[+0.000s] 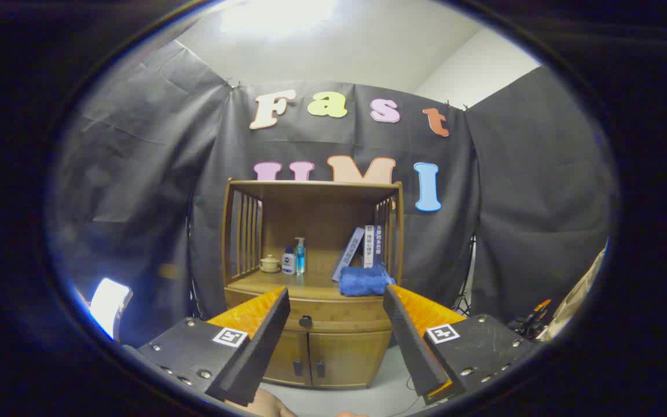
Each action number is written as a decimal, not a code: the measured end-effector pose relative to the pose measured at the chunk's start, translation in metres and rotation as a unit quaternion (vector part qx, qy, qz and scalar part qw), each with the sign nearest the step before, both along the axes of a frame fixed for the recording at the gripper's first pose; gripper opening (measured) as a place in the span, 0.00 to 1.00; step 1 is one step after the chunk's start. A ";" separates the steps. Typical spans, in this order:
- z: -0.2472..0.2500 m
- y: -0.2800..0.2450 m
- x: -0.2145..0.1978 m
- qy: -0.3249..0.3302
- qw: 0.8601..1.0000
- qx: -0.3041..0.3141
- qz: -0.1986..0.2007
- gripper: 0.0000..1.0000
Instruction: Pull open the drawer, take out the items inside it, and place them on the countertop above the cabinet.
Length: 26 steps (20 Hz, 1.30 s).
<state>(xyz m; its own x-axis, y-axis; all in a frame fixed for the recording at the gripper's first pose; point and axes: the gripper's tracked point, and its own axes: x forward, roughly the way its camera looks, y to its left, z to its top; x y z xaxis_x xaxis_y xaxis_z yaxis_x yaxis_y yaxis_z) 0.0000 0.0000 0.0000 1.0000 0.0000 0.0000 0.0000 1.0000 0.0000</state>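
Gripper view, scanned left to right, no step of the task begun yet: approach stage, by the look of it.

At lower left of the frame, a bright lamp (109,304) glaring near the booth wall. In the middle, a wooden cabinet (313,278) with slatted sides, well beyond the claw (336,301), whose fingers stand wide apart and hold nothing.

On the desk (264,284) under the cabinet's top shelf, from left: a small lidded cup (270,263), a white bottle (289,262) touching or just beside a blue pump bottle (300,255), then leaning books (363,248), then a folded blue towel (363,280) at the right end.

Below the desk, the drawer (333,315), shut, with a dark knob (305,321) showing between the fingers, nearer the left one. Contents hidden. Under it, two cabinet doors (322,350), closed.

Next move, as judged: bring the claw forward and down to the knob, centre it between the fingers, close on it, pull straight back.

In the way: little free room on the desk, mostly the gap between bottles and books. Towel edge overhanging near the drawer front. At lower right of the frame, clamps and stand gear (533,315) by the wall, clear of the path.
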 end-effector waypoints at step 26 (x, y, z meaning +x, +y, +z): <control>-0.052 0.074 0.130 0.014 0.998 -0.005 0.062 0.97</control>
<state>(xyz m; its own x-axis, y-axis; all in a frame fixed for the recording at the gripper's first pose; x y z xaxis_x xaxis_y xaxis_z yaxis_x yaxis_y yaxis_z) 0.1304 0.0744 -0.0519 0.9919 0.1235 -0.0282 -0.1237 0.9923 -0.0084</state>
